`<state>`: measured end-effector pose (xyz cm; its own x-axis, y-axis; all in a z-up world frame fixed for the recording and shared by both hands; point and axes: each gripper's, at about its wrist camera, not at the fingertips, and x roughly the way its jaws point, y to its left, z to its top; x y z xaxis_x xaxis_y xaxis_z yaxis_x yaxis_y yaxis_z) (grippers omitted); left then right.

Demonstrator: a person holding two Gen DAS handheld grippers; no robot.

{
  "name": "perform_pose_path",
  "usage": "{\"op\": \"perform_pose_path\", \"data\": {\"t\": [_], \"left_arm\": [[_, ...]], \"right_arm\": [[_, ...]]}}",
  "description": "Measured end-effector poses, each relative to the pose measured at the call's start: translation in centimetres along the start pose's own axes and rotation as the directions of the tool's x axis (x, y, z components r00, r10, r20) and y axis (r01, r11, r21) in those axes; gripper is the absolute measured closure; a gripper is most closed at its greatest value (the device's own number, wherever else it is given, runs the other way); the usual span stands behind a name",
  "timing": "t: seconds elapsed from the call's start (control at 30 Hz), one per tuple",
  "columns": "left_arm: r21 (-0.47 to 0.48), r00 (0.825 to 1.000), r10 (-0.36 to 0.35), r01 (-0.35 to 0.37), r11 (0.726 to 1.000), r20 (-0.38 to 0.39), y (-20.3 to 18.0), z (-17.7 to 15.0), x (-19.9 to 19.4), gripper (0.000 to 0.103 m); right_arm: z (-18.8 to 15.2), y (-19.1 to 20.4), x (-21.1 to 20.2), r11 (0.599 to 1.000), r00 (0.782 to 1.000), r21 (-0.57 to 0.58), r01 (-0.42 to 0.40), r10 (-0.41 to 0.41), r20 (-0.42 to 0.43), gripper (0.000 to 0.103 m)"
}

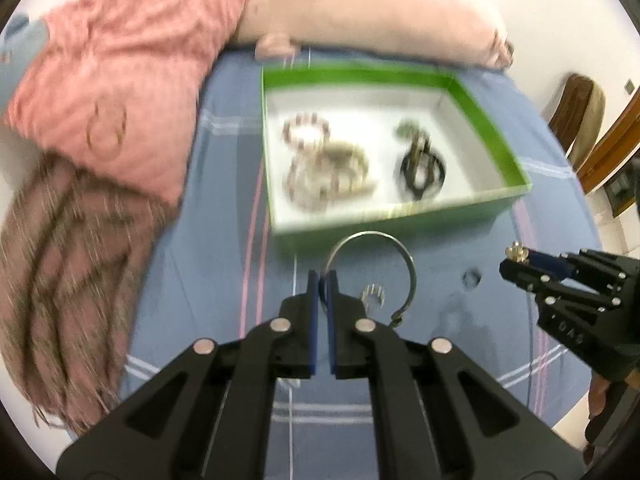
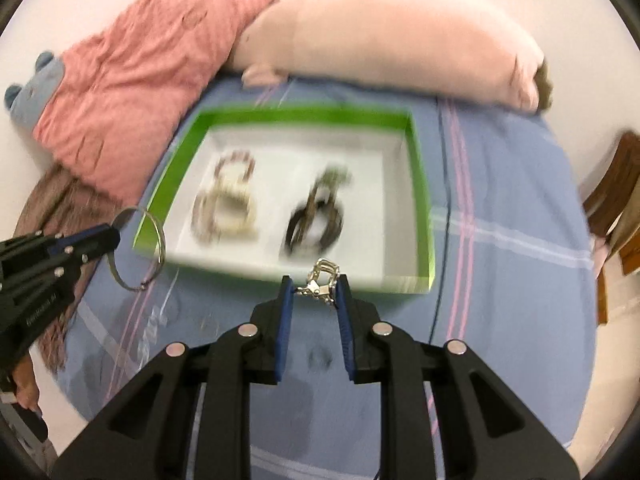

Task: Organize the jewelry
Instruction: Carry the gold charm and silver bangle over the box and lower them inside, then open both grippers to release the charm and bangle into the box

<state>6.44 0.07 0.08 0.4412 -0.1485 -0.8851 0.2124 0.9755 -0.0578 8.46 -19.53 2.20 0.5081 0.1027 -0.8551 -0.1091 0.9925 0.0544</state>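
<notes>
The left gripper [image 1: 322, 276] is clamped on a thin silver hoop [image 1: 404, 264] that arcs up and to the right of its tips, above the blue bedsheet [image 1: 224, 240]. The right gripper [image 2: 314, 290] pinches a small gold ornament [image 2: 322, 278] between its pads. Just beyond both stands the green box [image 1: 484, 120], with beaded bracelets [image 1: 320, 164] lying left of dark bangles [image 1: 420, 168] inside it.

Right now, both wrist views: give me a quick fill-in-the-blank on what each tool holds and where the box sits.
1. The left tool is shut on a thin metal ____.
2. The small silver jewelry piece is pinched by the ____ tool.
3. The box holding bracelets has ____ walls.
4. The box rests on a ____ checked bedsheet.

Missing words: hoop; right; green; blue
</notes>
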Motion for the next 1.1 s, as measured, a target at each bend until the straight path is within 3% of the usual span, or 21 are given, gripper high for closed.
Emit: {"op": "perform_pose_path", "data": {"t": [0.13, 0.37, 0.67, 1.1], "left_arm": [[0.016, 0.997, 0.010, -0.011, 1.000, 0.071, -0.3, 3.6, -0.6, 0.099], [0.021, 0.998, 0.016, -0.017, 1.000, 0.065, -1.4, 6.9, 1.9, 0.099], [-0.002, 0.999, 0.041, -0.041, 0.999, -0.024, -1.2, 7.4, 7.9, 0.099], [-0.006, 0.997, 0.043, -0.044, 0.999, -0.063, -1.3, 7.5, 10.1, 0.097]], "right_arm": [[3.0, -0.9, 2.1, 1.000, 1.000, 0.013, 0.009, -0.009, 0.001, 0.081], [4.0, -1.7, 7.9, 0.998, 0.995, 0.027, 0.049, -0.047, -0.086, 0.081], [3.5, -1.7, 11.4, 0.998, 0.988, 0.037, 0.056, -0.051, -0.144, 0.081], [3.2, -2.1, 12.0, 0.996, 0.984, 0.059, 0.066, -0.055, -0.170, 0.081]]}}
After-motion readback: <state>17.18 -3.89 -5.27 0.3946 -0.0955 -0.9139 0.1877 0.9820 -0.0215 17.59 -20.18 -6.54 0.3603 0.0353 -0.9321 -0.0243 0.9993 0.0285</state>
